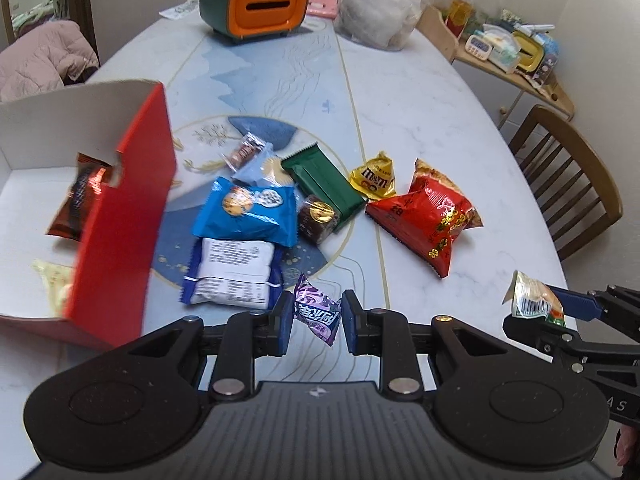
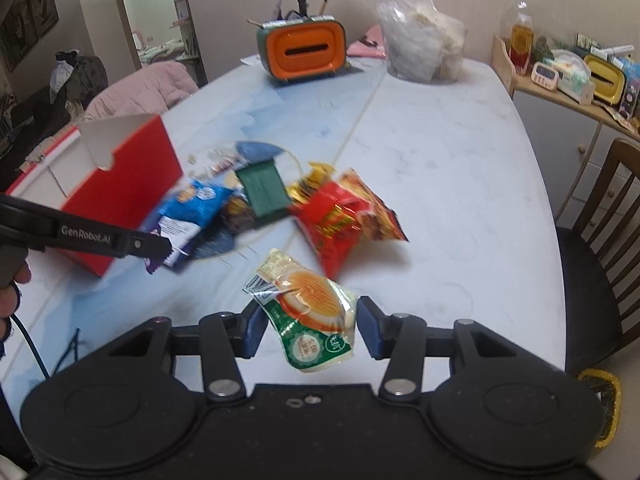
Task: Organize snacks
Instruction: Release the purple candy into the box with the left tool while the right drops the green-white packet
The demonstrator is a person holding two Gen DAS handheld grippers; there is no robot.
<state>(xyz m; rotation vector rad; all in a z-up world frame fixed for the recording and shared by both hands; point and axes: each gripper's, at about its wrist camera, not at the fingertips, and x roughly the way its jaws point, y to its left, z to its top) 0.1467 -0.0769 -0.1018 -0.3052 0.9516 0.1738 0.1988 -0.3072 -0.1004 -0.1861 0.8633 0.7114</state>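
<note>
**Both grippers loaded, box waiting on the left**

The left gripper (image 1: 316,322) is clamped on a small purple foil-wrapped candy (image 1: 317,312), pinched between its blue pads and clear of the table. The right gripper (image 2: 310,330) holds a green-and-white plastic snack packet with an orange picture (image 2: 310,312), pressed from both sides and also lifted off the surface. Each hand has its pick made — the step in hand looks like the carry to the container.

That container is the open red cardboard box with a white inside (image 1: 120,216), at the left of the pale marbled table (image 1: 440,120). It already holds a dark orange-foil snack (image 1: 80,196) and a pale yellow wrapper (image 1: 54,284). Its near red wall stands tall, so the next move probably calls for raising each load over that wall before letting go, the left gripper first, since it is nearer.

Between grippers and box lies the unsorted pile: a blue biscuit packet (image 1: 248,210), a white-and-blue packet lying label-up (image 1: 234,276), a green bar wrapper (image 1: 322,184), a yellow chocolate-candy bag (image 1: 374,178) and a red crinkled snack bag (image 1: 428,216). A low pass could drag them — height avoids that.

Open room is to the right and far side of the table. The near-right table edge and a wooden slat-back chair (image 1: 572,184) sit close behind the right gripper.
</note>
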